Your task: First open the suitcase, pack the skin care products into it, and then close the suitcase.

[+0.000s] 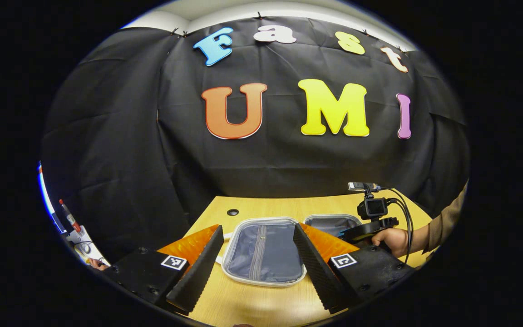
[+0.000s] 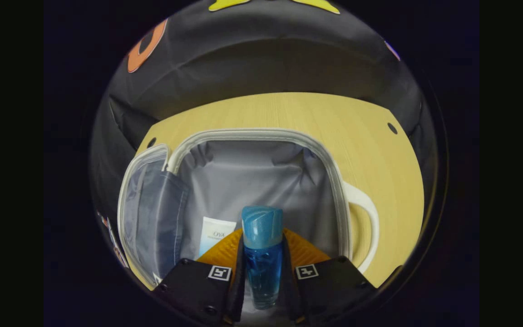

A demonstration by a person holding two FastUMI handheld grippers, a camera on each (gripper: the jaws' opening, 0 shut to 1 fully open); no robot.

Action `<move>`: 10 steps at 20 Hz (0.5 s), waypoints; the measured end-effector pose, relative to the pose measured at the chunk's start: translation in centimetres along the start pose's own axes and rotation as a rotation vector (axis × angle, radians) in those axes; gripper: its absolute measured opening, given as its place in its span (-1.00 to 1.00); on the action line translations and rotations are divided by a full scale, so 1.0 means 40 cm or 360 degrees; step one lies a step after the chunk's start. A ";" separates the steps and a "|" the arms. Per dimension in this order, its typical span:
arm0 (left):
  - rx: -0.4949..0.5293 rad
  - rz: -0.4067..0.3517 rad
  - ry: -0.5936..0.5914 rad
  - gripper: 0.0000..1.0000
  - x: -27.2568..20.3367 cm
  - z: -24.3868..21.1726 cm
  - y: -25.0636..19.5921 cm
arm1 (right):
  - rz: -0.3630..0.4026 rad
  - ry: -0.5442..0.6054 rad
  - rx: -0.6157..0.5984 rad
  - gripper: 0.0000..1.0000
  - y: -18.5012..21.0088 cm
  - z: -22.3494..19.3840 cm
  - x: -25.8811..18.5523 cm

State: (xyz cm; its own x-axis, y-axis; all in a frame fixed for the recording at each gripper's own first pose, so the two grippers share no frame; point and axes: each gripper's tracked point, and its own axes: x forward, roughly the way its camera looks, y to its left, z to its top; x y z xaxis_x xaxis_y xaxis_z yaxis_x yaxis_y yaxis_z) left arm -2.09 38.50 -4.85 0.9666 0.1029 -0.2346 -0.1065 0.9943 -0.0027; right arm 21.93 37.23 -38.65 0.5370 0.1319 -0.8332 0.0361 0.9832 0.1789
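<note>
Right gripper view: the right gripper (image 2: 262, 277) was seen with both fingers pinched on a blue bottle (image 2: 261, 259), held upright between them over the open suitcase (image 2: 252, 134). Just beyond the bottle, a white tube (image 2: 215, 234) was noted lying on the grey lining of the main compartment. The suitcase's lid (image 2: 145, 206) was folded out to the left, and its white handle (image 2: 365, 213) was seen on the right side. The case rested on a wooden table (image 2: 379, 154).

Left gripper view: the left gripper (image 1: 259, 259) was recorded with fingers spread wide, nothing between them, above the table (image 1: 270, 206). The lid's zipped lining (image 1: 263, 252) lay just ahead. Farther off to the right, a hand (image 1: 395, 240) with a tan sleeve was seen holding the other gripper over the main compartment (image 1: 332, 223).
</note>
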 end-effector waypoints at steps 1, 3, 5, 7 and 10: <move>-0.0015 0.0002 0.0017 0.97 -0.002 -0.009 0.003 | -0.0009 0.0012 0.0009 -0.31 -0.004 -0.003 0.005; -0.0030 0.0019 0.0044 0.97 -0.007 -0.027 0.017 | -0.0023 0.0023 0.0025 -0.28 -0.005 -0.004 0.011; -0.0054 0.0040 0.0061 0.97 -0.010 -0.038 0.031 | -0.0033 0.0028 -0.0002 -0.28 -0.005 -0.005 0.011; -0.0087 0.0055 0.0071 0.97 -0.009 -0.048 0.041 | -0.0039 0.0031 -0.0021 -0.30 -0.002 -0.008 0.012; -0.0165 0.0084 0.0087 0.98 -0.007 -0.061 0.063 | -0.0017 0.0055 -0.0017 -0.23 0.003 -0.010 0.010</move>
State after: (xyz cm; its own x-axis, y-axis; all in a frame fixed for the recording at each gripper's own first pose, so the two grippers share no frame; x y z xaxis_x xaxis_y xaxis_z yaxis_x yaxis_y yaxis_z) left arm -3.19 40.92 -7.18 0.9452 0.1506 -0.2897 -0.1833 0.9790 -0.0890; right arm 21.82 37.44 -39.17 0.5071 0.1258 -0.8527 0.0324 0.9858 0.1647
